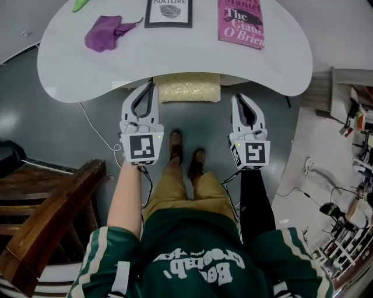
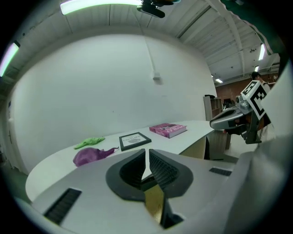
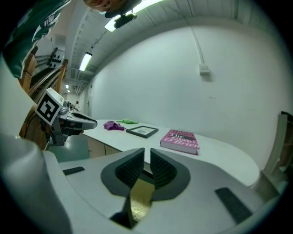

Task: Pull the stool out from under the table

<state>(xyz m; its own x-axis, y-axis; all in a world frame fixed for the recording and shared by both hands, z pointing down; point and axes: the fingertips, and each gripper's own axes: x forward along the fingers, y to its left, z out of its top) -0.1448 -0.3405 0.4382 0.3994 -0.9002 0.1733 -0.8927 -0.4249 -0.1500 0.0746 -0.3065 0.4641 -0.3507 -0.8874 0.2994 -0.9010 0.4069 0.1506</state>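
Observation:
The stool (image 1: pixel 189 88) has a tan, speckled top and stands tucked under the near edge of the white table (image 1: pixel 175 58); only its front strip shows. My left gripper (image 1: pixel 152 85) hovers at the stool's left corner with its jaws shut and empty. At the stool's right side my right gripper (image 1: pixel 238 98) also points toward the table. In the right gripper view a thin slit shows between the right gripper's (image 3: pixel 147 153) pads, with nothing in it. Neither gripper touches the stool.
On the table lie a purple cloth (image 1: pixel 105 32), a framed print (image 1: pixel 169 13), a pink book (image 1: pixel 240 23) and a green item (image 1: pixel 80 4). The person's feet (image 1: pixel 185 152) stand just before the stool. Dark wooden furniture (image 1: pixel 46 221) is at the left, a cable (image 1: pixel 96 131) on the floor.

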